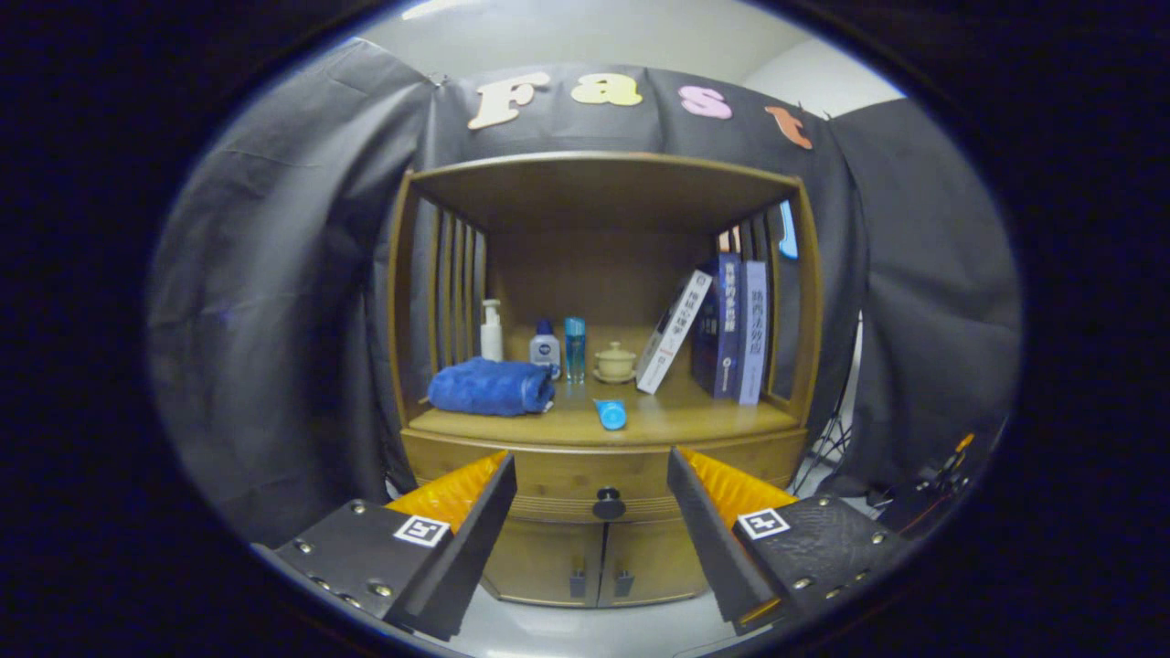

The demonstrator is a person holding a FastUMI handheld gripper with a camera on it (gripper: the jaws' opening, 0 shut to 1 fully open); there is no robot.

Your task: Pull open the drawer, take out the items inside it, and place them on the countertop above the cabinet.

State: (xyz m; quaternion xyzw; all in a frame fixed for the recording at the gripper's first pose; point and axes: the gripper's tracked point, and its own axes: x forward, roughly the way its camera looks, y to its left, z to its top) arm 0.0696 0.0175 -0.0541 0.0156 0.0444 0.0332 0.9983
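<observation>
One wooden drawer (585,489) – shut, black round knob (609,503) – gripper (592,475) jaws wide, holding nothing.

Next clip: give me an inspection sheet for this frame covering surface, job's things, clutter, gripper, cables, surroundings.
Surface: wooden countertop of the cabinet, under an open shelf bay.
Job's things: drawer shut, its dark knob ahead of the fingers; contents hidden.
Clutter: folded blue towel, pump bottle, small white bottle, blue tumbler, lidded ceramic cup, blue tube lying at the front, three books, one leaning.
Gripper: gripper open, fingers apart either side of the knob, touching nothing.
Cables: some beside the cabinet's lower right, unclear.
Surroundings: black cloth wall; two lower doors shut.
</observation>
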